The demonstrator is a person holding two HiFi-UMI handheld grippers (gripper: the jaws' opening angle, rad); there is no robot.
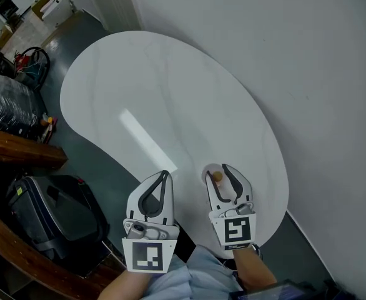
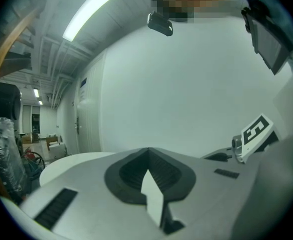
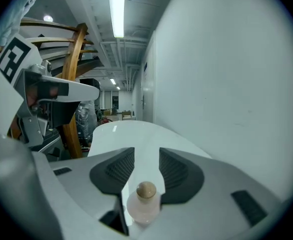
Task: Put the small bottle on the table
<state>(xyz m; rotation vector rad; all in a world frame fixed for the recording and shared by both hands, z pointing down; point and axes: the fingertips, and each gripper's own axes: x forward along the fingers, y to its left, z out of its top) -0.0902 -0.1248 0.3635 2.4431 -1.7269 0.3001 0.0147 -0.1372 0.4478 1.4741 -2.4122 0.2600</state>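
A small clear bottle [image 1: 216, 177] with a round cork stopper stands upright on the white table [image 1: 170, 92], near its front edge. My right gripper [image 1: 218, 169] is around it, jaws spread wide, pads not pressing on it. In the right gripper view the bottle [image 3: 145, 204] sits deep between the dark pads [image 3: 179, 170], behind the right gripper's [image 3: 146, 150] tips. My left gripper [image 1: 165, 174] hovers beside it to the left, shut with nothing in it; in the left gripper view its tips [image 2: 148, 150] meet.
The white wall [image 1: 295, 74] runs close along the table's far side. A dark bag [image 1: 52, 211] lies on the floor to the left, below a wooden rail [image 1: 20, 149]. Plastic-wrapped goods [image 1: 8, 99] stand further left.
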